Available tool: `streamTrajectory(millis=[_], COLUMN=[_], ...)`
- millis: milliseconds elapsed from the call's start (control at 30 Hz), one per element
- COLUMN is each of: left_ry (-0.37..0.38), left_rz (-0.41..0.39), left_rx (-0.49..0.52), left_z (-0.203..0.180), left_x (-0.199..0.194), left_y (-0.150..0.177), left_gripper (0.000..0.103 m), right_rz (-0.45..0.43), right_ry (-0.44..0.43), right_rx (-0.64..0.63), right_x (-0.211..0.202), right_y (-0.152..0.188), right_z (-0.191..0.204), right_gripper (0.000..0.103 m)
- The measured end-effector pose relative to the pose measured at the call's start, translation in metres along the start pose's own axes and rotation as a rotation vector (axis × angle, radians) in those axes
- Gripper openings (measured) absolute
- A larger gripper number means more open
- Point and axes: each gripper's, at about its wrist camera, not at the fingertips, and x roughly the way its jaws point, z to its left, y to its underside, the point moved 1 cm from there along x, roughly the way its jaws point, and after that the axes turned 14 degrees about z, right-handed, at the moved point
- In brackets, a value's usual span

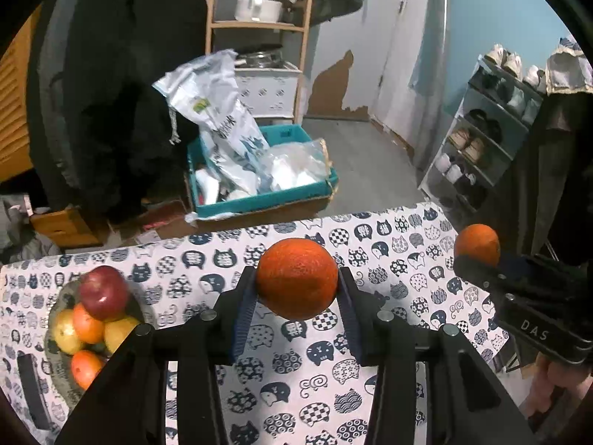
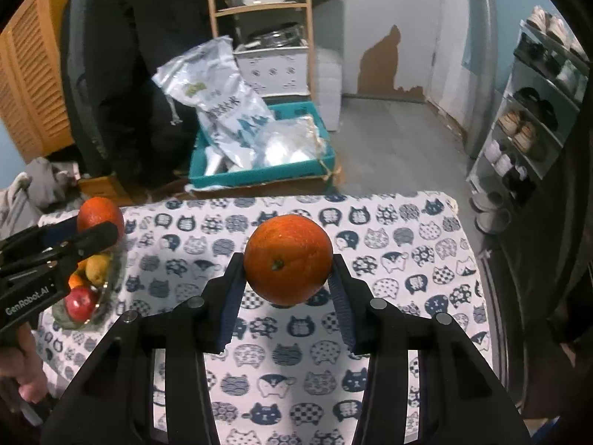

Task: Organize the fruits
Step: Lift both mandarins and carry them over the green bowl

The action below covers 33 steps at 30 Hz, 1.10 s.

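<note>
My left gripper (image 1: 296,282) is shut on an orange (image 1: 297,278) and holds it above the cat-print tablecloth (image 1: 296,371). My right gripper (image 2: 288,267) is shut on a second orange (image 2: 288,259), also held above the cloth. Each gripper shows in the other's view: the right one with its orange (image 1: 477,244) at the right, the left one with its orange (image 2: 100,217) at the left. A glass fruit bowl (image 1: 59,367) at the table's left holds a red apple (image 1: 104,291), oranges and yellow fruit; it also shows in the right wrist view (image 2: 107,296).
A dark flat object (image 1: 31,389) lies left of the bowl. Beyond the table's far edge stand a teal box (image 1: 259,200) with bags, a wooden shelf (image 1: 259,26) with pots, and a shoe rack (image 1: 481,141) at the right.
</note>
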Motion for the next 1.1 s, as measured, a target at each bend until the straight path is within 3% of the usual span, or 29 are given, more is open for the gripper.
streamTrajectory(millis=[467, 1100], left_ry=[-0.066, -0.151], left_rz=[-0.061, -0.070], left_rx=[-0.057, -0.215], left_z=[0.045, 0.144], left_x=[-0.051, -0.077], left_y=[0.018, 0.061], left_gripper=[0.043, 0.043], right_rz=[-0.034, -0.008], right_ry=[-0.074, -0.192], right_rx=[-0.094, -0.232], right_x=[-0.014, -0.001], right_y=[-0.013, -0.029], right_z=[0.061, 0.169], right_gripper=[0.044, 0.044])
